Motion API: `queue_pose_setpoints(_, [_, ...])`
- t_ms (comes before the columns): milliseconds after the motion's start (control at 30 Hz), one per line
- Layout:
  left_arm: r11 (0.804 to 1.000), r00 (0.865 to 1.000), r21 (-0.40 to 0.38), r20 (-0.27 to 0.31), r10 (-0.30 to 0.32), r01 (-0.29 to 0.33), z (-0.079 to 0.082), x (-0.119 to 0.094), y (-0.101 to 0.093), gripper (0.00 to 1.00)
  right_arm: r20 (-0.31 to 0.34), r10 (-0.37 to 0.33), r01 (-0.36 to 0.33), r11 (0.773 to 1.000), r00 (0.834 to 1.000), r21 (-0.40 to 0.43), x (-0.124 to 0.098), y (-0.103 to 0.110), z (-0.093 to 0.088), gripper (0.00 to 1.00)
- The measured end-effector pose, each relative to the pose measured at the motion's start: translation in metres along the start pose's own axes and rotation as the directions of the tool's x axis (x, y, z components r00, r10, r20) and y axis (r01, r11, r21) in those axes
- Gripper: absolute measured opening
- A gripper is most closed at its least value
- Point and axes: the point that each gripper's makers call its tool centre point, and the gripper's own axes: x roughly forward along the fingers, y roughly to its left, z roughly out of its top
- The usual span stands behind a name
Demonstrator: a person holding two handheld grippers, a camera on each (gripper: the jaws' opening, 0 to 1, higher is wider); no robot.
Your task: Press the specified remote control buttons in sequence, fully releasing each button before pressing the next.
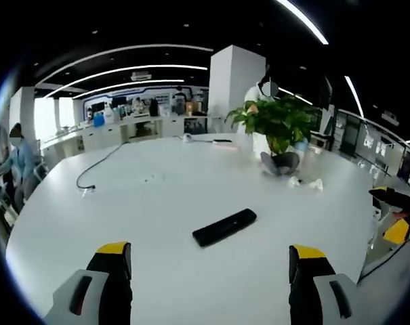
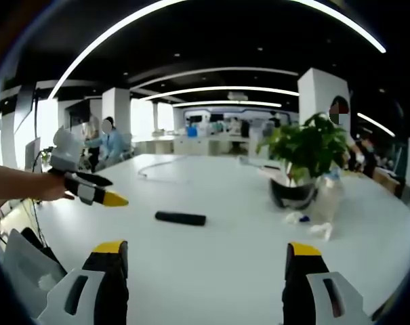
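Note:
A black remote control [image 1: 224,227] lies flat on the white table [image 1: 157,196], a short way ahead of my left gripper [image 1: 211,261], whose jaws stand wide open with nothing between them. In the right gripper view the remote control [image 2: 181,218] lies left of centre. My right gripper [image 2: 205,257] is open and holds nothing, well short of the remote. The left gripper [image 2: 89,188] comes into the right gripper view from the left, held by a person's hand, above the table and left of the remote. The right gripper [image 1: 394,220] shows at the right edge of the left gripper view.
A potted green plant [image 1: 279,132] stands at the far right of the table, with small white bits [image 1: 306,183] beside it. A cable [image 1: 99,166] runs across the far left. A clear bottle [image 2: 329,196] stands by the plant. People sit at desks behind.

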Motion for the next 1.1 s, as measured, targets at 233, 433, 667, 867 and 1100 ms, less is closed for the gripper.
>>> queue_pose_setpoints(233, [0.999,0.998,0.023,0.031,0.046,-0.046,-0.004,-0.032,-0.006,1.0,0.003,0.001,-0.001,1.0,1.0,0.01,0.0,0.0,0.0,0.96])
queue_pose_setpoints(433, [0.994,0.987,-0.021,0.115,0.113,-0.112,0.0,-0.062,-0.004,1.0,0.002,0.002,-0.002,1.0,1.0,0.006,0.0,0.0,0.0,0.97])
queue_pose_setpoints(667, [0.989,0.986,0.032,0.092,0.142,-0.145,-0.02,-0.084,-0.003,1.0,0.0,0.006,-0.006,1.0,1.0,0.008,0.001,0.001,0.0,0.97])
queue_pose_setpoints(867, [0.982,0.975,0.047,0.136,0.173,-0.181,-0.026,-0.101,-0.004,1.0,-0.007,0.007,-0.007,1.0,1.0,0.0,0.002,0.002,-0.001,0.97])
queue_pose_setpoints(1100, [0.98,0.957,-0.008,0.215,0.196,-0.199,-0.025,-0.11,-0.002,1.0,-0.024,0.003,-0.004,1.0,1.0,-0.013,0.005,0.002,-0.005,0.97])
